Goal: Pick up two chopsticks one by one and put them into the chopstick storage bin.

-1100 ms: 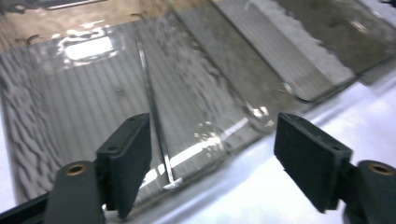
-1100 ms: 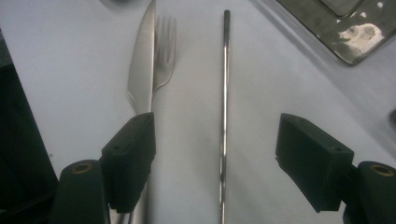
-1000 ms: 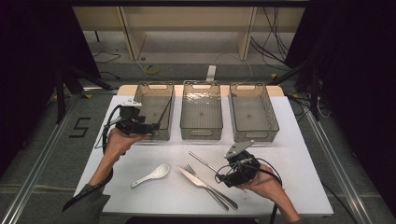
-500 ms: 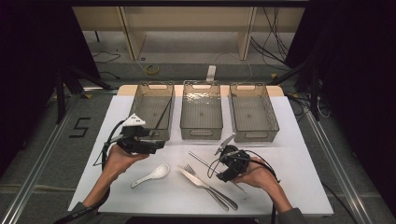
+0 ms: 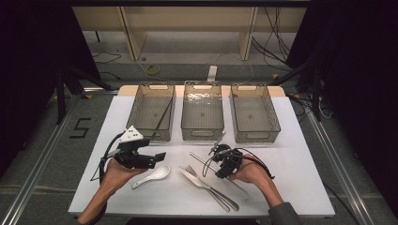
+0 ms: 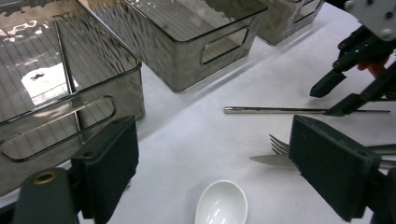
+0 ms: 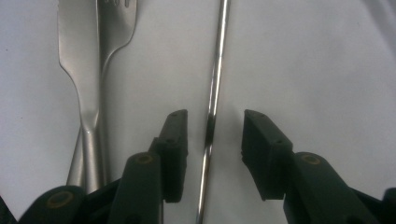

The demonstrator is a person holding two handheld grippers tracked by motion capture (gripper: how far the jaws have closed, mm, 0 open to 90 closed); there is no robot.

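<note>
Metal chopstick [image 7: 215, 74] between jaws (untouched)

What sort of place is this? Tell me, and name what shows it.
Probably a lab or studio set up for recording, not a kitchen. The white table stands among dark curtains, loose cables lie on the floor behind it, and a person works cutlery with a handheld gripper before three clear bins.

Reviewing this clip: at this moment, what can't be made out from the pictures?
- Chopstick: both ends cut off by the right gripper view's edges; right gripper straddles it, jaws just closing, pads not touching.
- Fork and knife handles: hidden behind the left gripper jaw.
- Spoon: handle cut off by the bottom edge.
</note>
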